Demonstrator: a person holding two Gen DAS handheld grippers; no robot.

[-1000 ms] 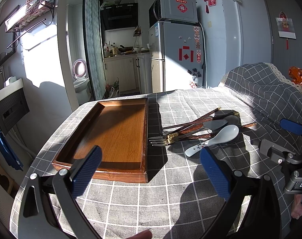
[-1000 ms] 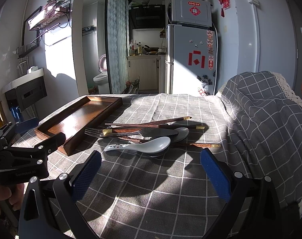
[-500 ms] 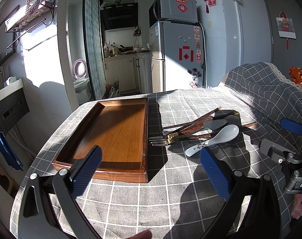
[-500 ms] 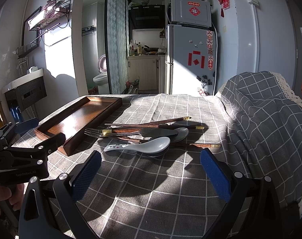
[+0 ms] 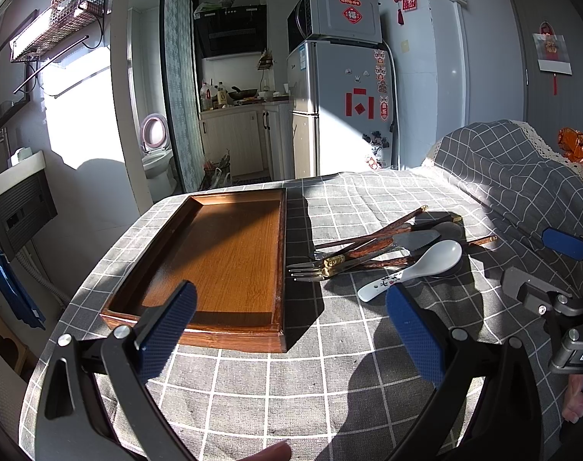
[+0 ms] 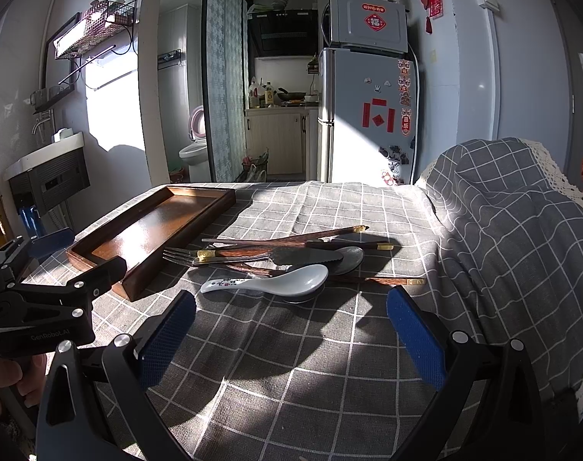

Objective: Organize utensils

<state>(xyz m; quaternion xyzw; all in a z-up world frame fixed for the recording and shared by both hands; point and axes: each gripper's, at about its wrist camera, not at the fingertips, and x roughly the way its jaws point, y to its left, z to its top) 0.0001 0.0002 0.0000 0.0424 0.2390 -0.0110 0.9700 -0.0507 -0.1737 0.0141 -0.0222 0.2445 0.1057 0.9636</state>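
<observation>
A pile of utensils lies on the grey checked tablecloth: a white ceramic spoon [image 5: 418, 269] [image 6: 276, 280], a fork [image 5: 318, 265] [image 6: 191, 256], a knife [image 5: 410, 239] [image 6: 303, 256], dark chopsticks [image 5: 372, 230] [image 6: 291, 236] and a dark spoon [image 6: 349, 259]. An empty wooden tray [image 5: 214, 261] [image 6: 145, 230] sits left of the pile. My left gripper [image 5: 291, 330] is open and empty, near the tray's front right corner. My right gripper [image 6: 291, 330] is open and empty, just in front of the white spoon.
The cloth rises over a covered hump [image 6: 502, 207] at the right. The table's far edge faces a fridge [image 5: 341, 107] and a kitchen doorway. Each gripper shows in the other's view: the right one [image 5: 560, 288], the left one [image 6: 49, 296].
</observation>
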